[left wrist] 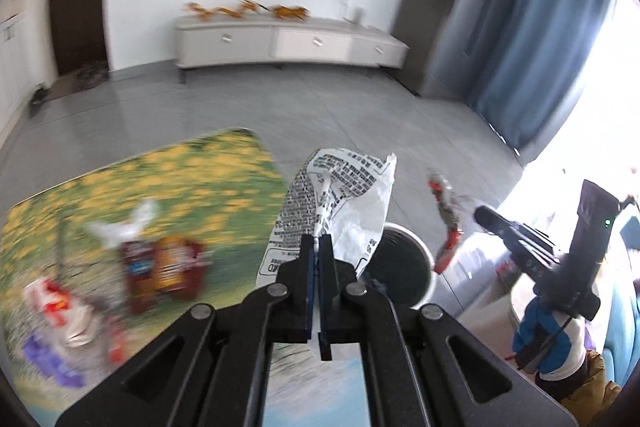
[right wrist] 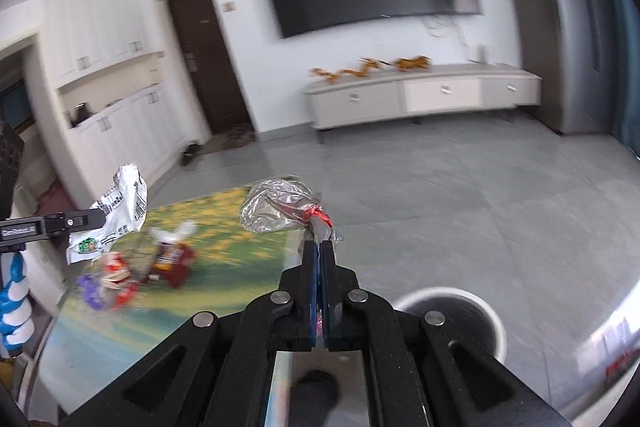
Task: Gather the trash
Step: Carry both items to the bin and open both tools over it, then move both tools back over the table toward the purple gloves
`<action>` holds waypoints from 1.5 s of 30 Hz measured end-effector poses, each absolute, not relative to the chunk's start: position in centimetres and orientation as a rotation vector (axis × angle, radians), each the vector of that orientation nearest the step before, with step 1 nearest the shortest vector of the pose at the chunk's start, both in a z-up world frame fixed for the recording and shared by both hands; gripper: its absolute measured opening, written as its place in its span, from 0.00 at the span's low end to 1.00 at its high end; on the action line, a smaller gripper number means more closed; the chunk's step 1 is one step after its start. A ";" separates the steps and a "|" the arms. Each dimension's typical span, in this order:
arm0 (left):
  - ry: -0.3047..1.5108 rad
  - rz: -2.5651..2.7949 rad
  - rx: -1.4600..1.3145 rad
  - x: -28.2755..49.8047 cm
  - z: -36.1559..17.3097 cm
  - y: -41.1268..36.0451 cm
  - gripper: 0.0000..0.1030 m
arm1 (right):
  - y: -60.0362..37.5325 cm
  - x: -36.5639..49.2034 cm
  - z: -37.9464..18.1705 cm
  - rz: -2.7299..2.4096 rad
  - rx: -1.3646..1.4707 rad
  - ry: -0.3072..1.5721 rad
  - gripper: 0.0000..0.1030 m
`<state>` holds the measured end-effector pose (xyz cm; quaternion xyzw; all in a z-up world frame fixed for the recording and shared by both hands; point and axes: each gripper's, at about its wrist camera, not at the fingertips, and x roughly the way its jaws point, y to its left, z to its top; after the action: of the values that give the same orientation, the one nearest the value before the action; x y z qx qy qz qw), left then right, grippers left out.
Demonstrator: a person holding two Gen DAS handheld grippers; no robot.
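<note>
Your left gripper (left wrist: 320, 247) pinches a white printed wrapper (left wrist: 340, 195); your right gripper (right wrist: 319, 251) pinches a crumpled silver wrapper (right wrist: 276, 207).

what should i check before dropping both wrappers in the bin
1. Left gripper shut on the white printed wrapper: ok.
2. Right gripper shut on the crinkled clear plastic wrapper with red trim: ok.
3. Round white bin open, nothing covering its mouth: ok.
4. Either wrapper directly above the bin's mouth: cannot tell.
5. Trash left on the flower-print table, including a red snack packet: not ok, more to collect.
</note>
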<state>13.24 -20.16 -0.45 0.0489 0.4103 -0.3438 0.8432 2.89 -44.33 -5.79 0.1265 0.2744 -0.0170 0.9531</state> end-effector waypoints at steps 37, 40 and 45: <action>0.987 -0.850 0.086 14.3 -7.5 -36.0 0.10 | -54.8 1.5 -12.3 -0.307 0.448 0.628 0.35; 0.911 -0.809 0.080 13.3 -5.6 -33.9 0.53 | -53.4 0.6 -10.1 -0.300 0.420 0.585 0.39; 0.838 -0.762 0.047 12.2 -3.2 -29.4 0.54 | -50.9 -0.1 -6.7 -0.263 0.376 0.521 0.47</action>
<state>12.15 -29.43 -3.19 0.0221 0.3968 -0.3610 0.8437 -0.09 -50.91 -6.69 0.1842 0.2551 -0.1287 0.9404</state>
